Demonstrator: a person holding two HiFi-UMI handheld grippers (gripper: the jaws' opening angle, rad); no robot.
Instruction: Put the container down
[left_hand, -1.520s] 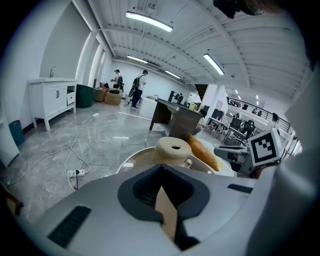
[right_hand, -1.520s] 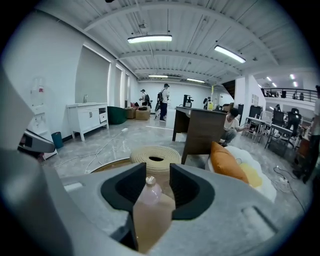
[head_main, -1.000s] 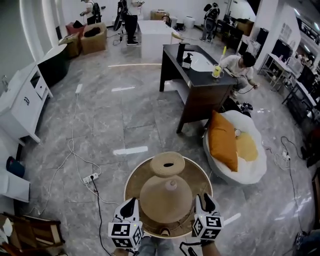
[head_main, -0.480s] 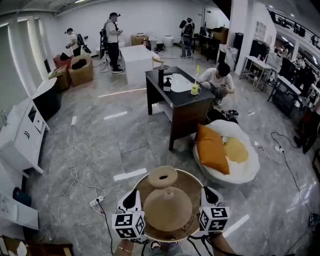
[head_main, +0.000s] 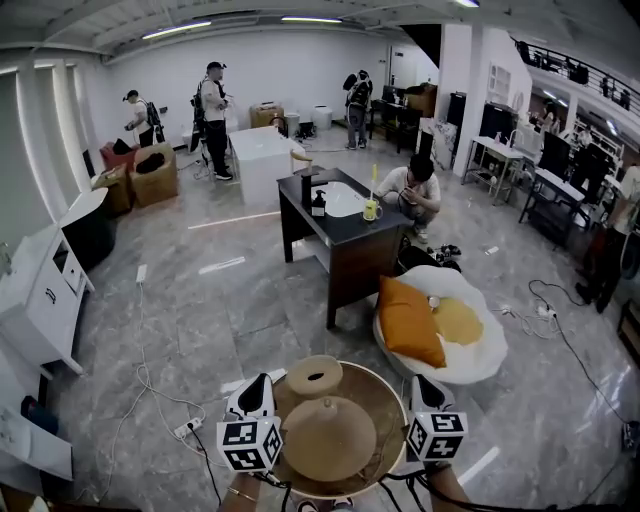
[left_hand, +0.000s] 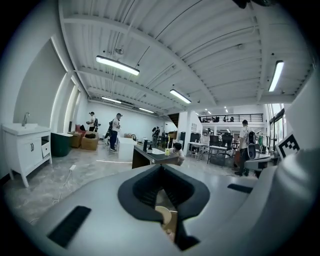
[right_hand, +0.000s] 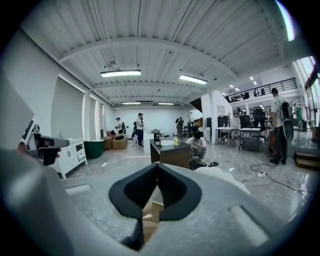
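The container (head_main: 327, 440) hung above the floor (head_main: 200, 320) between both tools, the left tool (head_main: 260, 388) clamped on its left rim and the right tool (head_main: 424, 388), jaws just closed, on its right rim.

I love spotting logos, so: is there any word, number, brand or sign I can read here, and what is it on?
No readable text anywhere.
The left cube and the right cube: black-and-white square patterns, no letters.
The bottle on the dark desk: any label too small to read.
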